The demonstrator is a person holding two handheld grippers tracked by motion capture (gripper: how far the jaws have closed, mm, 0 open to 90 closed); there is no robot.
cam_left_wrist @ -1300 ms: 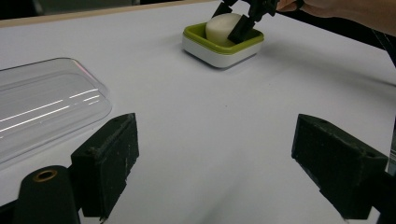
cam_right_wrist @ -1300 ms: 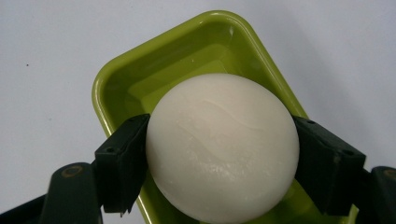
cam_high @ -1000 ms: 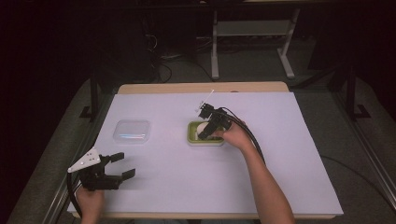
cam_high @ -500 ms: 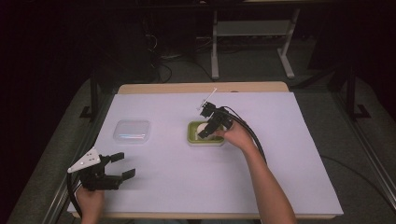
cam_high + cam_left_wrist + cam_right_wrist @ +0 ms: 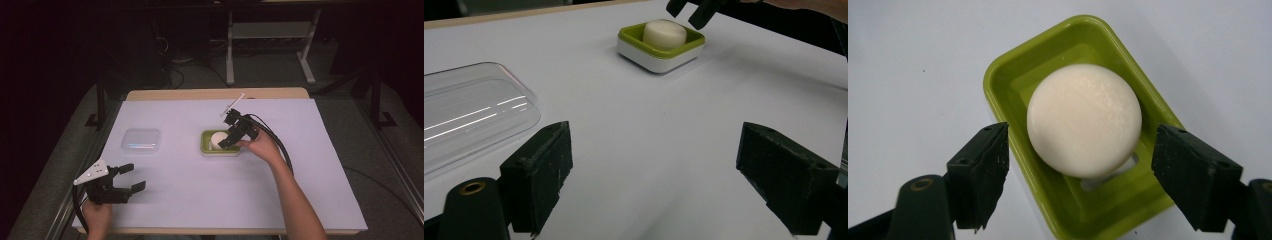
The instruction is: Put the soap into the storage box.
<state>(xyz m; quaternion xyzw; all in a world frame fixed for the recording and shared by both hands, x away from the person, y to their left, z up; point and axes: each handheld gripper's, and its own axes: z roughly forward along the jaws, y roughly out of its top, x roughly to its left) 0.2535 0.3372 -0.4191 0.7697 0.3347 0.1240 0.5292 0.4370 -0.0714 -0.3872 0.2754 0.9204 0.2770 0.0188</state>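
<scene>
A round white soap bar (image 5: 1084, 119) lies in a green soap dish (image 5: 1048, 60) near the table's middle (image 5: 206, 149). My right gripper (image 5: 225, 143) hovers just above the dish, open, its jaws spread to either side of the soap (image 5: 217, 138) without touching it. The left gripper (image 5: 131, 178) rests low at the table's front left corner, open and holding nothing. From the left gripper view the dish (image 5: 650, 49) and soap (image 5: 665, 33) sit far ahead, with the right gripper (image 5: 691, 10) over them.
A clear plastic lid (image 5: 142, 140) lies flat to the left of the dish, also seen close by (image 5: 469, 115). White paper (image 5: 200, 200) covers the table. A cable (image 5: 280, 145) trails along the right forearm. A metal stand (image 5: 270, 40) is behind the table.
The right gripper has shifted slightly over the dish, staying open above the soap. The left gripper has not moved.
</scene>
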